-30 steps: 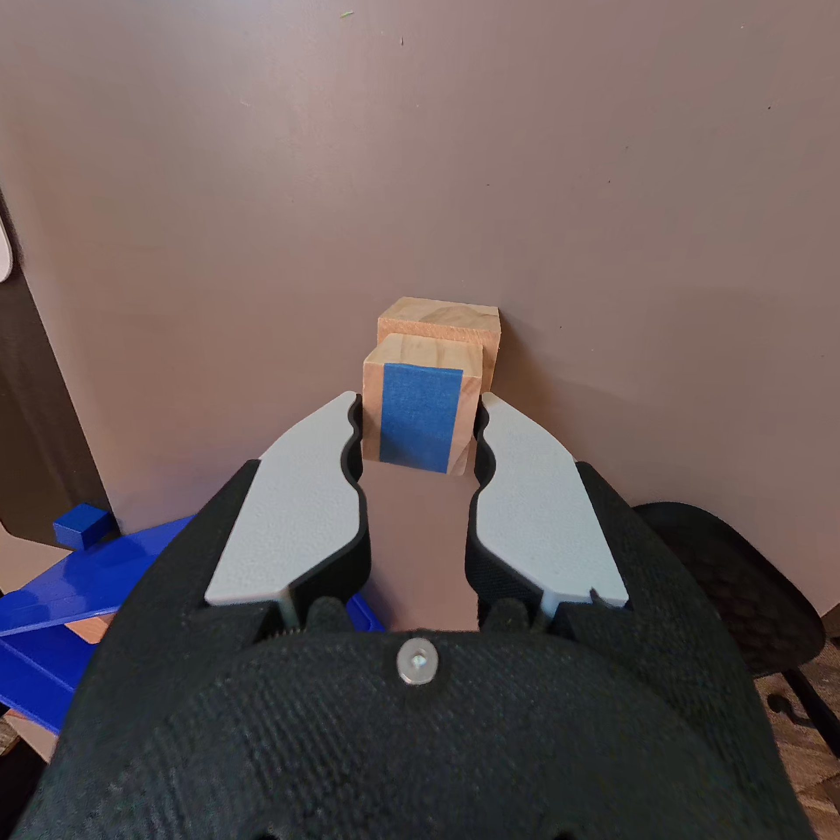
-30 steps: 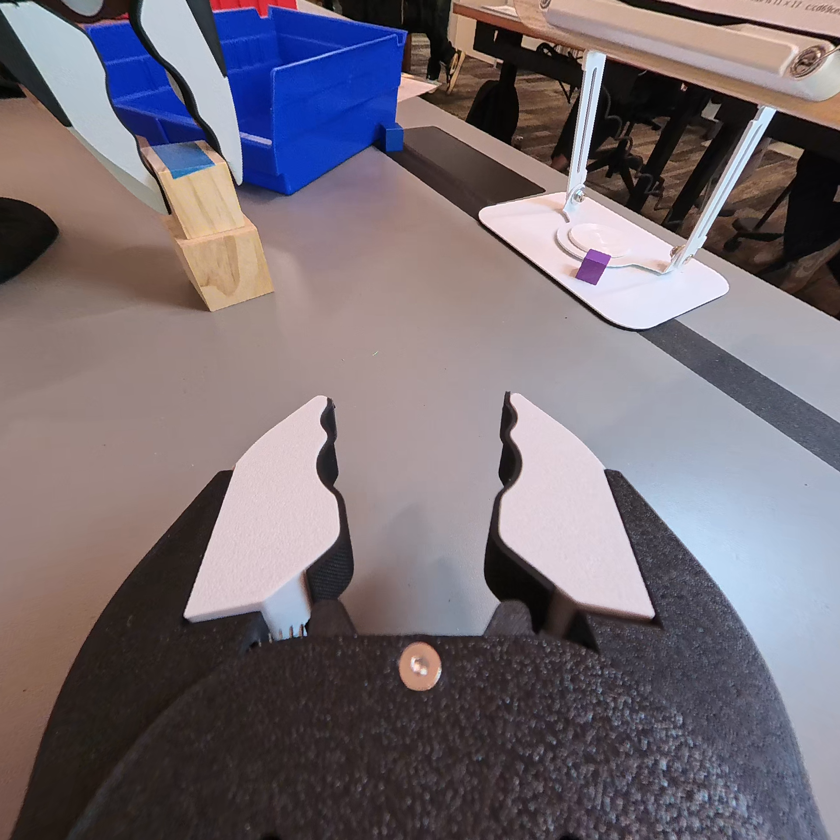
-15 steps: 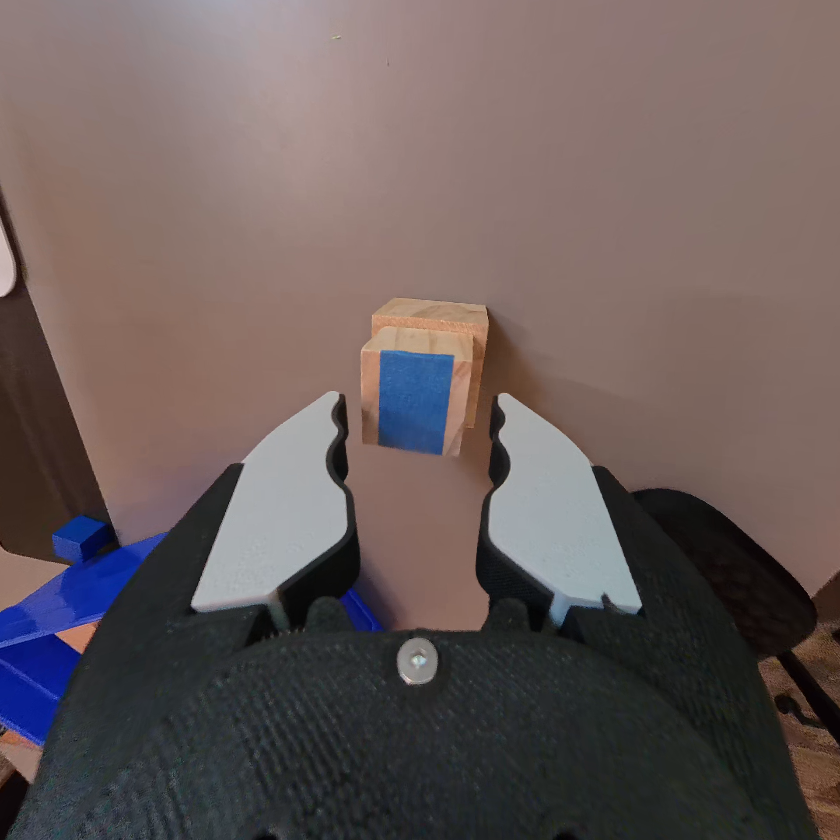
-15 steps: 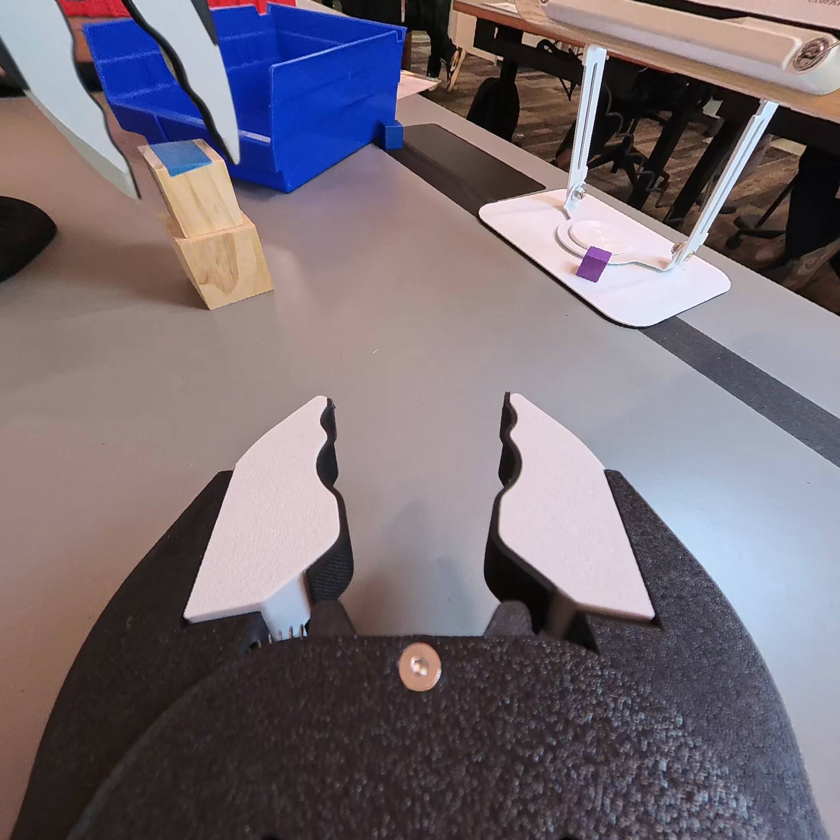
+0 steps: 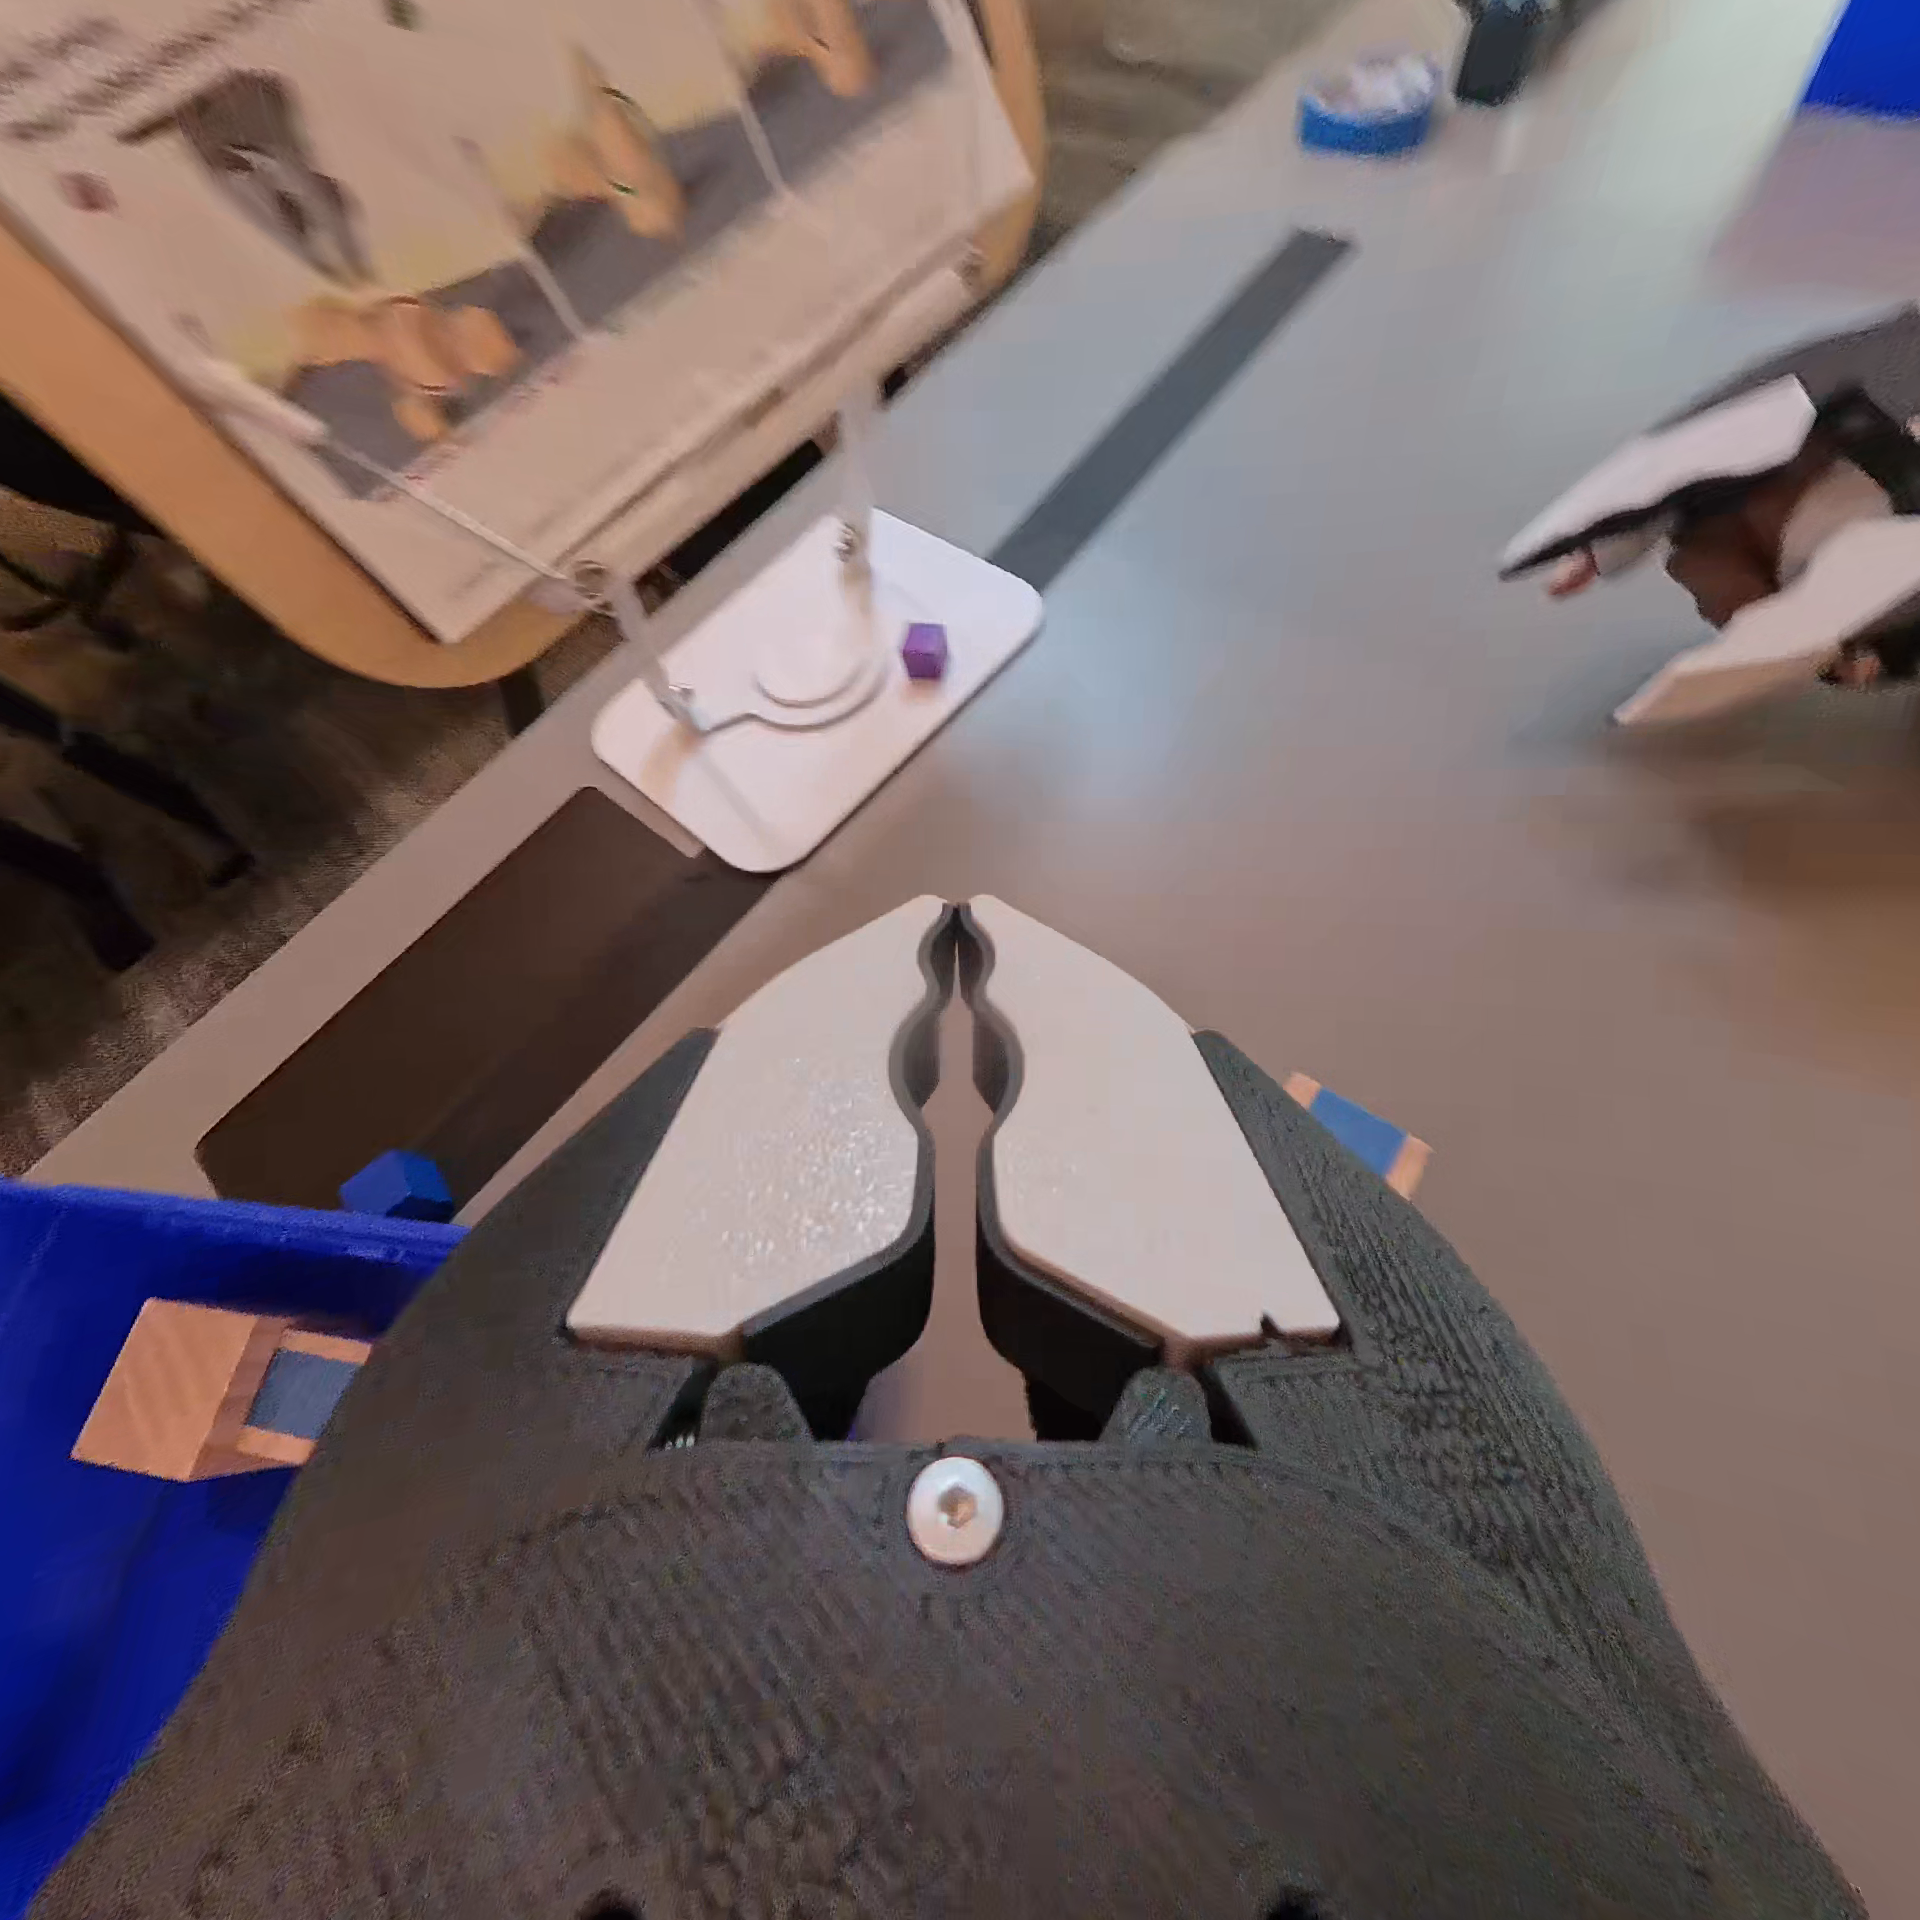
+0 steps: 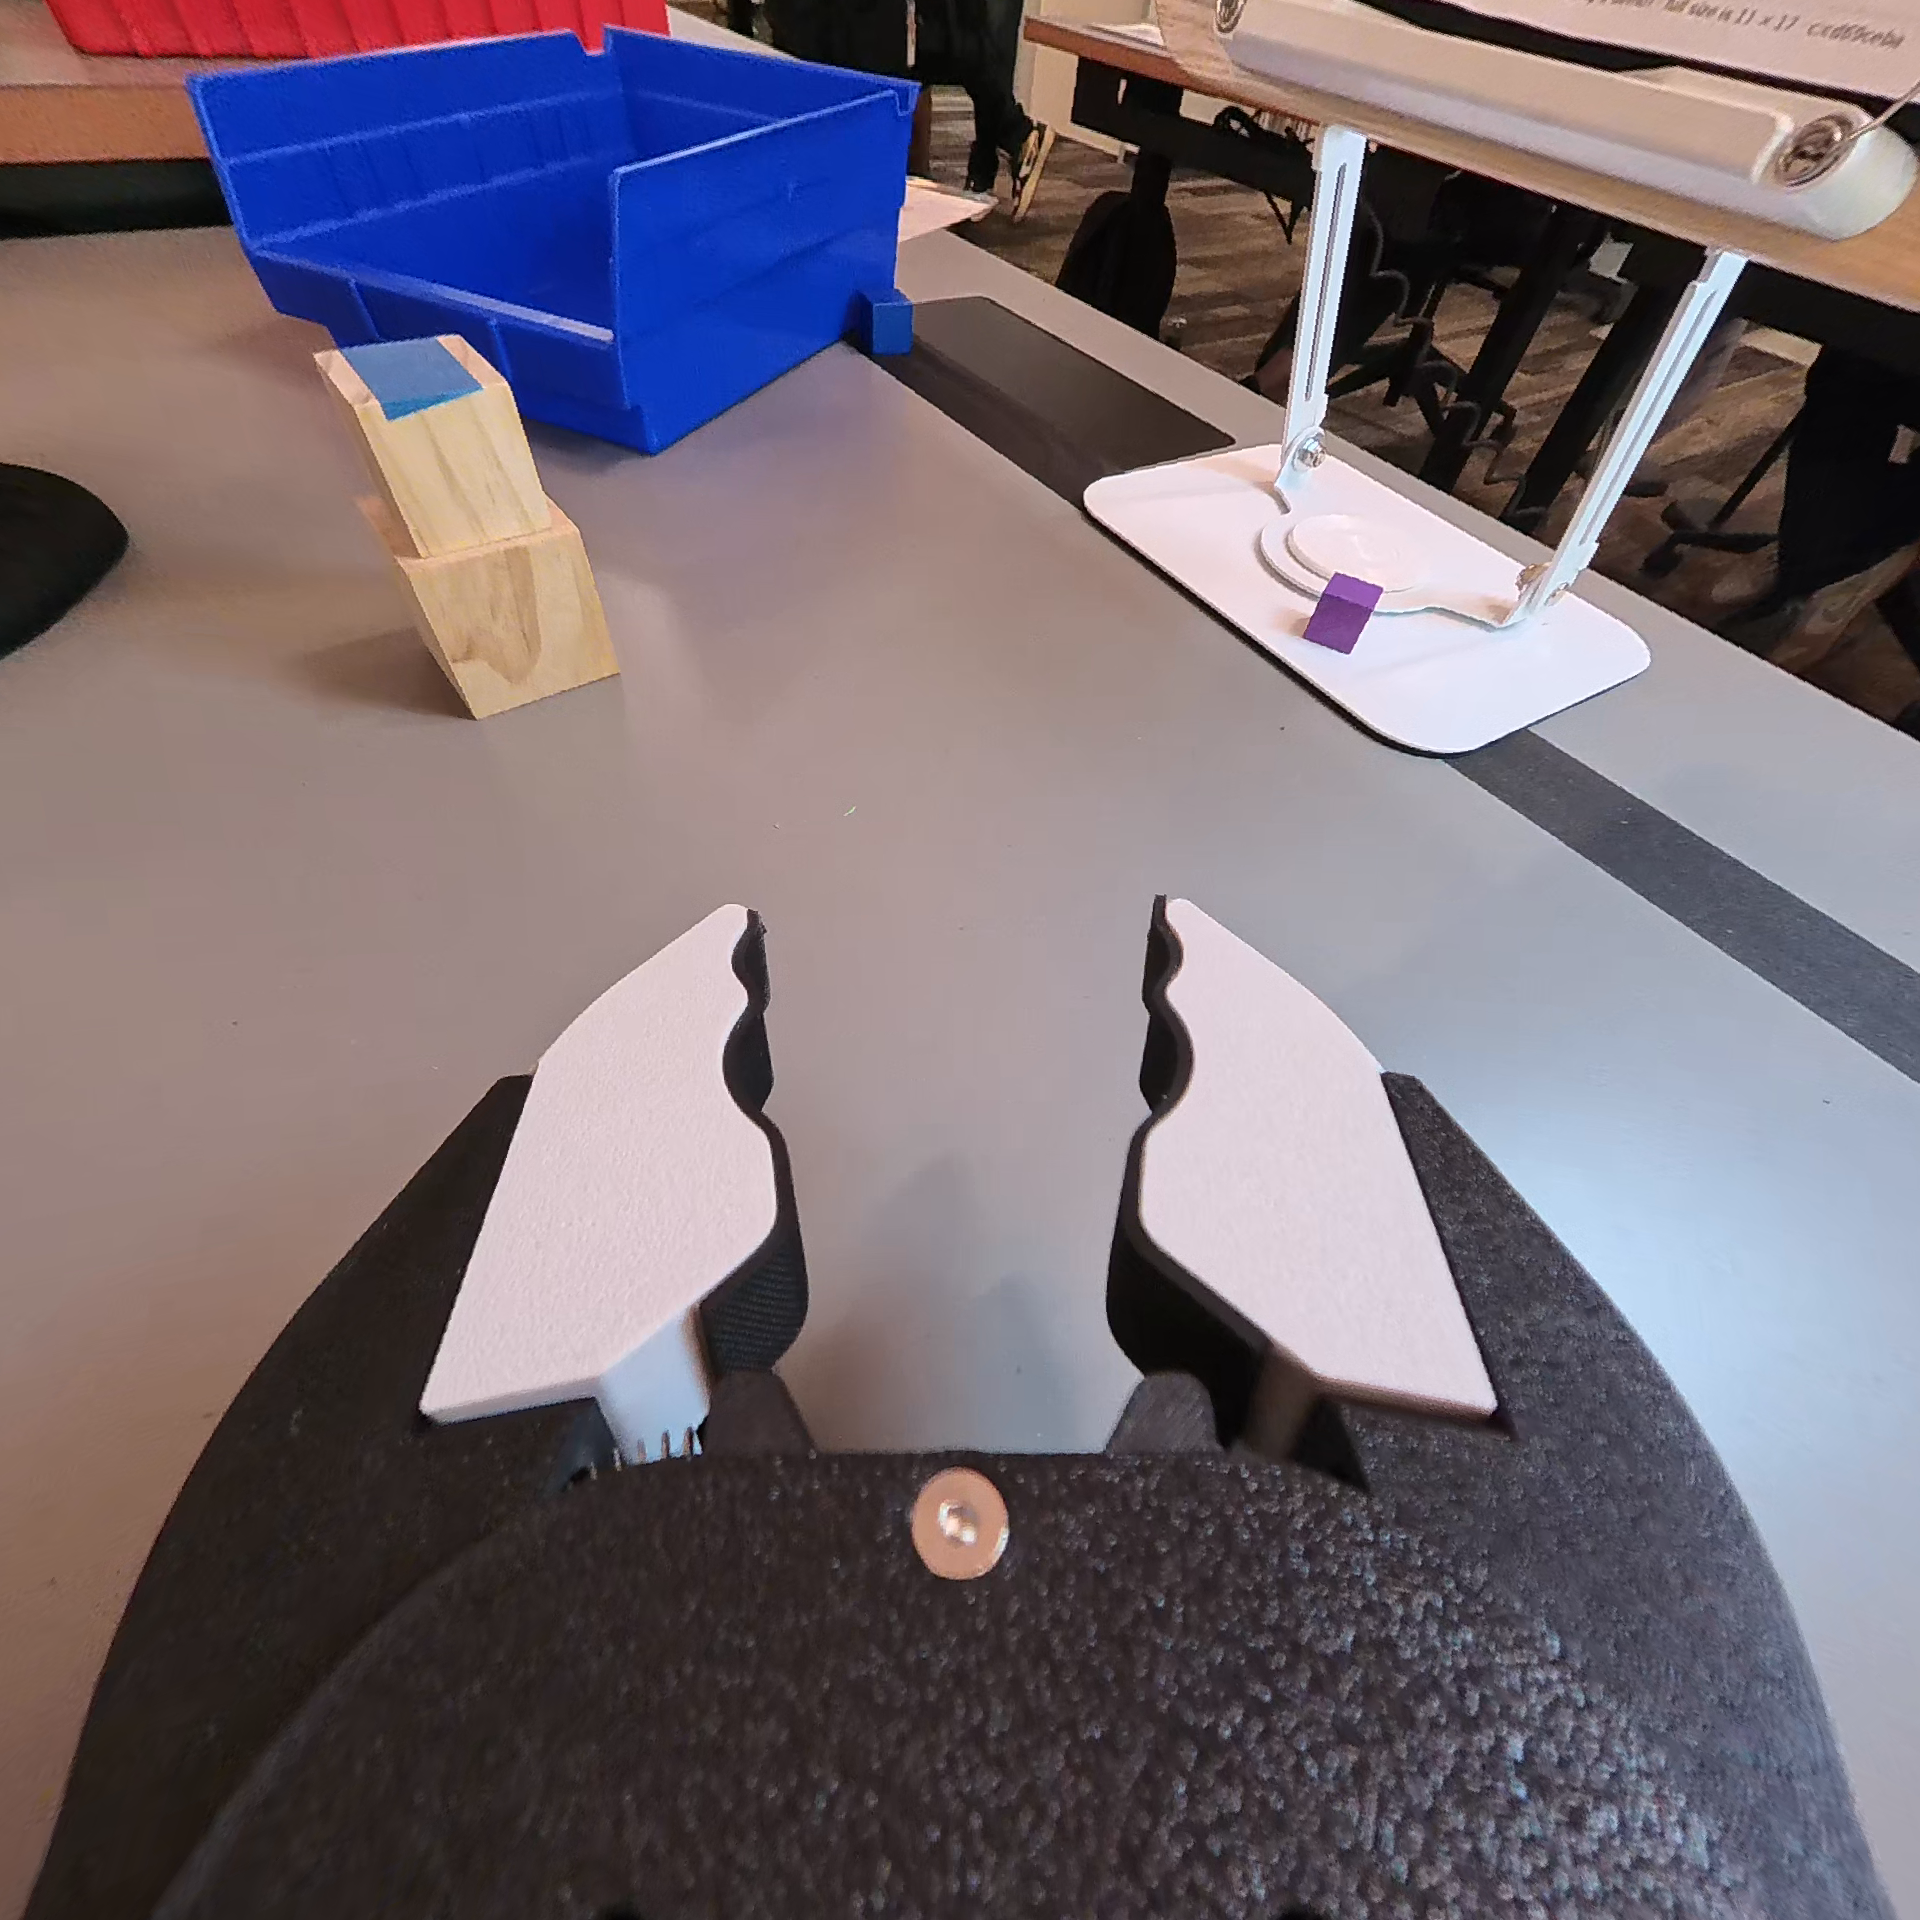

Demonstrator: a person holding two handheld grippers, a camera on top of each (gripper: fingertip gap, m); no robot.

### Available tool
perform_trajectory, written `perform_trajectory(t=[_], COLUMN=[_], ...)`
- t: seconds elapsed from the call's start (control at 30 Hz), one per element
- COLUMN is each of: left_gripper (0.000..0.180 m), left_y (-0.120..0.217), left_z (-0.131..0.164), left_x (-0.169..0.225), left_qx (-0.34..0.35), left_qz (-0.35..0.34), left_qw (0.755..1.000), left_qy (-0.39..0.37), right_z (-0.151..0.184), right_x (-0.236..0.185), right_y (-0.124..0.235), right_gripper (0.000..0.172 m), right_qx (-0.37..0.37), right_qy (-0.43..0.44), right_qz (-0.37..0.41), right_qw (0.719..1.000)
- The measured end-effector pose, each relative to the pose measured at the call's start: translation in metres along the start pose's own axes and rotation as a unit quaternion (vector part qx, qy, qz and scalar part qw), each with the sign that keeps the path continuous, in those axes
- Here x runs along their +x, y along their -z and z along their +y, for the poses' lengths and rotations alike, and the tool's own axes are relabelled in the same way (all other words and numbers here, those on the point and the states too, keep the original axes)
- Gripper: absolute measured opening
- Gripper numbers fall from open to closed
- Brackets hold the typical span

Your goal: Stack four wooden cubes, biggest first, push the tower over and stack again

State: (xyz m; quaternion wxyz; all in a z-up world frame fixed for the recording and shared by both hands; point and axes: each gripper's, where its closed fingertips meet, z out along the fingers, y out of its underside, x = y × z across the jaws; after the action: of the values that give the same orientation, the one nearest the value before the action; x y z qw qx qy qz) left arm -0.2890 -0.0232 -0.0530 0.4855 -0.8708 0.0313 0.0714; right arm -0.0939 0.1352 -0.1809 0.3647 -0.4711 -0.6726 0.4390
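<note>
The left claw (image 5: 954,909) is pinched closed on nothing. The right claw (image 6: 956,920) is wide open, holding nothing, with 2 stacked wooden cubes (image 6: 473,530) on the worktop (image 6: 935,748).

left wrist view blurred by motion | left claw (image 5: 954,914) body hides most of the taped wooden cube (image 5: 1361,1132) at 4 o'clock | cube (image 5: 197,1392) in blue bin (image 5: 125,1662) half covered | right claw (image 5: 1714,582) cut by 3 o'clock edge | red bin (image 6: 312,21) cut at 12 o'clock.
</note>
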Motion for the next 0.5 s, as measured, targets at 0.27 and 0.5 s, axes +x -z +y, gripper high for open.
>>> perform_trajectory(t=[0.27, 0.5], left_gripper=[0.0, 0.0], left_y=[0.004, 0.002], left_z=[0.032, 0.055], left_x=[-0.062, -0.153], left_qx=[0.059, 0.01], left_qz=[-0.141, -0.292], left_qw=[0.983, 0.936], left_qy=[0.104, 0.198], right_z=[0.004, 0.007], right_x=[-0.002, -0.002], right_y=[-0.003, -0.005], right_gripper=[0.07, 0.069], right_qx=[-0.006, -0.011], right_qy=[-0.001, -0.001], right_qz=[-0.003, -0.003], right_qw=[1.0, 1.0])
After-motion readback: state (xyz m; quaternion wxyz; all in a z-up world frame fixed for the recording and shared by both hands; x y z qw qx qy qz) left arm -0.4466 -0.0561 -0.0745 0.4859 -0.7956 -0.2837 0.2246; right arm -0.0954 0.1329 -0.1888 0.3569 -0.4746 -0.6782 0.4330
